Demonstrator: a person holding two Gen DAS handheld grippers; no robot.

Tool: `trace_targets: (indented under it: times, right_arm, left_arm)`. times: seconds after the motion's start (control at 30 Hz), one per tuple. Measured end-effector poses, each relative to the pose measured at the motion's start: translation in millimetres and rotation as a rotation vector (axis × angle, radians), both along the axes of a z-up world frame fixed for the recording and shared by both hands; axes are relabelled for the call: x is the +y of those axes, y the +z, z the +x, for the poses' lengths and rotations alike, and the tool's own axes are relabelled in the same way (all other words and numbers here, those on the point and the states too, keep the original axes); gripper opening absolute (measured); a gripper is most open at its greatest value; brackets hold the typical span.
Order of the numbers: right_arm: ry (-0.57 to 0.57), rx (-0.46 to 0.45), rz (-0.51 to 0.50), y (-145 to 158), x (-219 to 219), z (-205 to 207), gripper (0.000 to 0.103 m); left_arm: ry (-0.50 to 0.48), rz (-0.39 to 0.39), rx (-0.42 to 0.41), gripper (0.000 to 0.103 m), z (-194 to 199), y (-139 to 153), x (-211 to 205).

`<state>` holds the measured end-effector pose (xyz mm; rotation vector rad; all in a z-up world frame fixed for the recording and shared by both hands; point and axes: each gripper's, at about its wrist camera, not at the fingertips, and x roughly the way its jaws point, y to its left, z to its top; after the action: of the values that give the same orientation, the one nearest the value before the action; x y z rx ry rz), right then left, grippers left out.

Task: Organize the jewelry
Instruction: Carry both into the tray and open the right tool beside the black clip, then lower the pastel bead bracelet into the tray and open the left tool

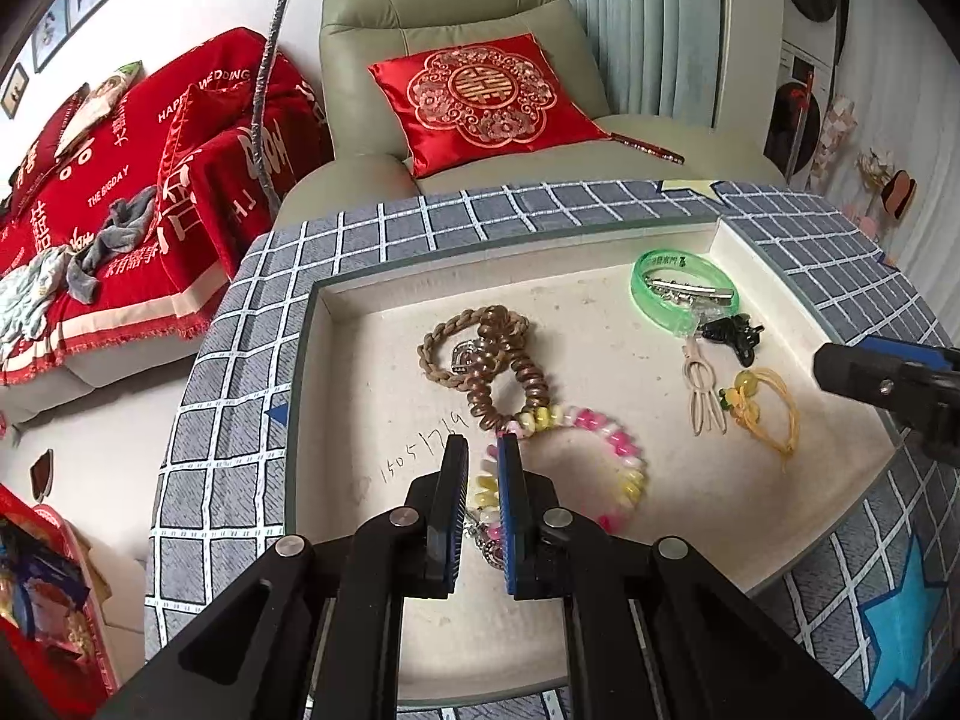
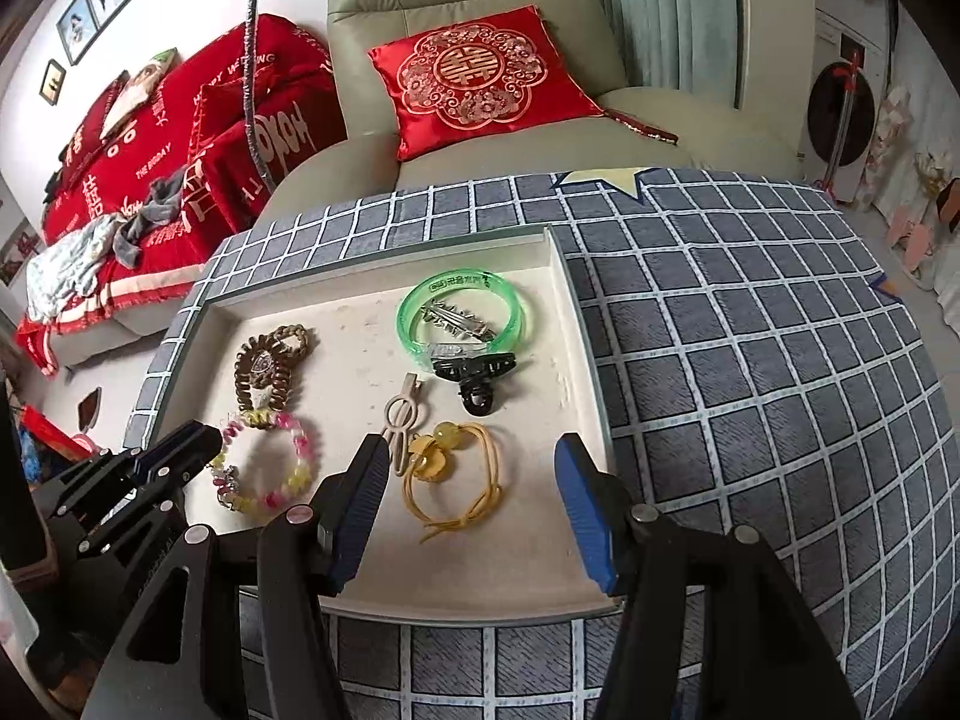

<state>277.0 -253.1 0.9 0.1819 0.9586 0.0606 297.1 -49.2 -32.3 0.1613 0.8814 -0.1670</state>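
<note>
- Tray point(image 2: 576, 324) sits on a bench covered with grid-pattern cloth point(image 2: 750, 360); all jewelry visible lies inside the tray.
- Left group: brown braided bracelet point(image 1: 441, 339) and brown coil tie point(image 1: 510, 360), overlapping.
- Right group: green bangle point(image 2: 459, 294) with a silver clip point(image 2: 456, 321) inside it, black claw clip point(image 2: 477, 375) touching its near rim, beige hairpin point(image 2: 402, 420) and yellow cord bracelet point(image 2: 456, 474) nearer the front.
- Left tool point(image 1: 483, 504): nearly closed, pinching the pink-and-yellow bead bracelet point(image 1: 606, 444) at its near edge; bracelet otherwise resting on the tray floor.
- Right tool point(image 2: 474, 504): jaws wide apart, holding nothing, poised above the yellow cord bracelet.
- Assessment: sorting appears partly done; two clusters formed, bead bracelet not yet placed. No separate compartments visible, so final arrangement cannot be judged.
</note>
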Motion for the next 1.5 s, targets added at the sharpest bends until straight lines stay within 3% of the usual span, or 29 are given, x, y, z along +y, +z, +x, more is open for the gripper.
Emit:
trace_targets:
  times: [0.1, 0.47, 0.7, 0.73, 0.77, 0.8, 0.87, 1.03, 1.1, 1.13, 1.3, 1.33, 1.5]
  right_arm:
    - [-0.005, -0.001, 0.002, 0.5, -2.0, -2.7, 0.061]
    - [-0.020, -0.023, -0.017, 6.2, -9.0, -7.5, 0.061]
    - [-0.034, -0.029, -0.017, 8.2, -15.2, -10.0, 0.061]
    - [-0.035, -0.029, -0.018, 8.2, -15.8, -10.0, 0.061]
    - [-0.037, -0.029, -0.019, 8.4, -16.5, -10.0, 0.061]
    - [-0.039, -0.029, -0.019, 8.4, -17.2, -10.2, 0.061]
    - [-0.042, -0.028, -0.018, 8.2, -18.1, -10.3, 0.061]
    - [-0.042, -0.026, -0.021, 7.1, -18.4, -10.6, 0.061]
    - [-0.027, -0.035, -0.028, 7.2, -15.2, -10.7, 0.073]
    - [-0.023, -0.037, -0.034, 6.9, -13.6, -10.3, 0.090]
    - [-0.011, -0.093, -0.036, 9.4, -5.7, -14.1, 0.094]
    - [-0.011, -0.100, -0.034, 9.8, -4.9, -14.1, 0.103]
    - [-0.005, -0.110, -0.046, 11.7, -1.7, -13.0, 0.103]
  left_arm:
    - [-0.010, 0.000, 0.029, 0.024, 3.8, -3.6, -1.1]
    - [0.002, -0.026, 0.011, 0.024, 5.4, 4.0, 3.4]
    - [0.006, -0.013, -0.048, 0.025, 2.7, 14.2, 2.2]
    - [0.006, -0.019, -0.047, 0.029, 3.3, 15.4, 2.6]
    - [0.010, -0.021, -0.045, 0.073, 4.0, 16.6, 3.2]
    - [0.021, -0.017, -0.048, 0.103, 3.7, 17.2, 3.9]
    - [0.041, -0.007, -0.091, 0.103, -1.6, 22.2, 6.3]
    - [0.044, 0.016, -0.096, 0.103, -3.8, 25.2, 9.7]
    - [0.046, 0.023, -0.091, 0.103, -2.6, 24.6, 9.2]
    - [0.046, 0.022, -0.084, 0.103, -2.5, 23.5, 9.7]
    - [0.047, 0.024, -0.066, 0.103, -2.4, 20.1, 7.1]
    - [0.045, 0.030, -0.065, 0.103, -2.7, 19.5, 6.7]
    - [0.047, 0.036, -0.065, 0.103, -3.8, 19.1, 7.6]
